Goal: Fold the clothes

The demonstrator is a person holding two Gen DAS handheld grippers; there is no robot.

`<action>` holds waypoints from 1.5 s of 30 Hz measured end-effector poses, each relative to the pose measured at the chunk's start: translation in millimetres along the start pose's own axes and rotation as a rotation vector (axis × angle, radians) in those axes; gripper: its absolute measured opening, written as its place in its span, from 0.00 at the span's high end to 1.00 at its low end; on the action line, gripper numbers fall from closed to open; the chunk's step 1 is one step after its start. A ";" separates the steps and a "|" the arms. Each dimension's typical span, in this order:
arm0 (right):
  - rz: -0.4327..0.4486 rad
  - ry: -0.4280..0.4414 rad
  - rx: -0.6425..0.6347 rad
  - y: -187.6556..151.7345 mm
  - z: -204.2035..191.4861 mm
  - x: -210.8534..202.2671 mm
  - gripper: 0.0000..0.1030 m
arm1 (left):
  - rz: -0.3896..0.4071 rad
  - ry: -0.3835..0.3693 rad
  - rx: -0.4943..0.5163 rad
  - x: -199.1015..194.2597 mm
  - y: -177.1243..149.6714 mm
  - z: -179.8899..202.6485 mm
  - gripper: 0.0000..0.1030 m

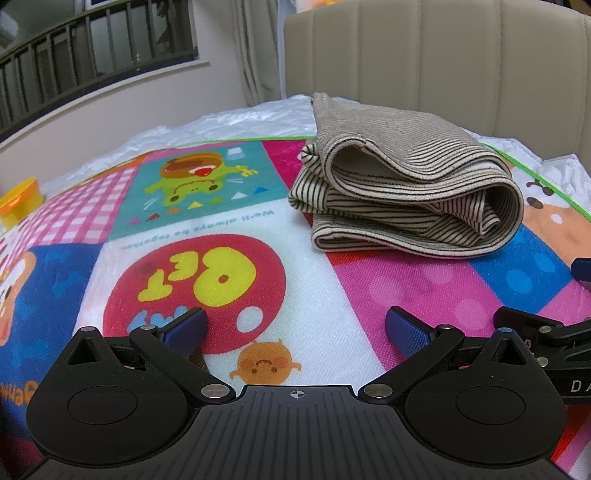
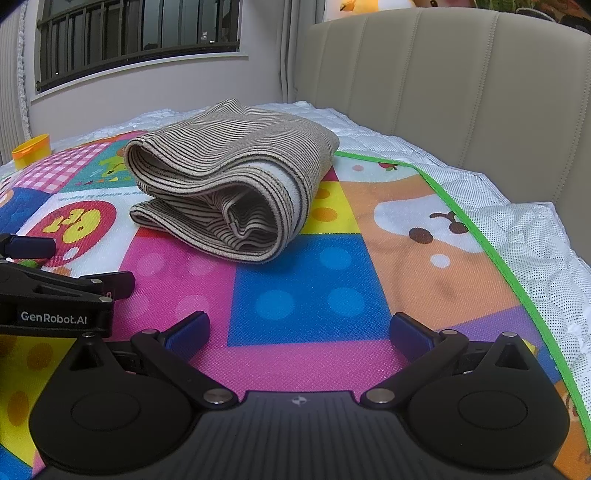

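A beige garment with thin dark stripes (image 1: 402,184) lies folded into a thick bundle on a colourful cartoon play mat (image 1: 207,236). In the right wrist view the same folded garment (image 2: 229,188) sits ahead and to the left. My left gripper (image 1: 295,328) is open, well short of the bundle, with nothing between its blue pads. My right gripper (image 2: 299,332) is open too, over a pink and blue patch of the mat (image 2: 306,295), nearer than the bundle. Each gripper shows at the edge of the other's view: the right gripper (image 1: 576,295) and the left gripper (image 2: 74,266).
The mat lies on a white quilted mattress (image 2: 535,236) with a beige padded headboard (image 2: 461,92) behind. A yellow and orange tub (image 1: 18,203) stands at the mat's far left edge. A barred window (image 2: 140,33) and a curtain are on the wall beyond.
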State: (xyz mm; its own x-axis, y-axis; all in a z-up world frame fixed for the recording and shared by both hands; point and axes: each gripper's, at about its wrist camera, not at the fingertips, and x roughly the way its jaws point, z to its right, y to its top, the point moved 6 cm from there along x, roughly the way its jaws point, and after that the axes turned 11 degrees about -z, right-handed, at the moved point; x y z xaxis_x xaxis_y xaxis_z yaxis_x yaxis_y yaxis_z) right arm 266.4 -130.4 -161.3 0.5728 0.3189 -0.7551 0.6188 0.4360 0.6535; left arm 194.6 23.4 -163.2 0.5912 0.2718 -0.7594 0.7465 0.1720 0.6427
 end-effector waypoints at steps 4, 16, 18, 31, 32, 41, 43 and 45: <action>0.001 -0.003 -0.003 -0.3 -0.7 0.1 0.00 | 0.000 0.000 0.010 1.3 0.8 1.1 0.00; 0.002 -0.006 -0.004 -0.5 -1.3 0.2 0.00 | 0.006 -0.024 0.039 2.0 1.9 0.7 0.00; 0.002 -0.006 -0.003 -0.3 -1.3 0.2 0.00 | 0.006 -0.023 0.039 2.3 2.0 0.7 0.00; 0.000 0.005 0.006 -0.1 0.3 0.2 0.00 | -0.020 -0.056 0.022 2.6 4.8 -4.3 0.00; -0.001 0.007 0.007 0.0 0.4 0.4 0.00 | -0.029 -0.061 0.017 2.7 5.8 -5.1 0.00; 0.002 0.003 0.006 0.2 -0.1 0.3 0.00 | -0.116 -0.014 0.003 3.2 8.3 -0.1 0.00; 0.002 0.002 0.005 0.2 -0.3 -0.1 0.00 | -0.116 -0.014 -0.002 3.2 7.9 -0.7 0.00; 0.002 0.002 0.006 0.3 -0.2 0.1 0.00 | -0.105 -0.017 -0.009 3.0 7.0 -1.4 0.00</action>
State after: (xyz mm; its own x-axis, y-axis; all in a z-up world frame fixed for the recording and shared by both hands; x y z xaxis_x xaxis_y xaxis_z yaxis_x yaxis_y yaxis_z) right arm 266.6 -130.1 -161.2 0.5726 0.3217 -0.7540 0.6207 0.4307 0.6551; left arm 201.2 26.7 -160.9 0.5148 0.2354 -0.8244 0.8023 0.2069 0.5600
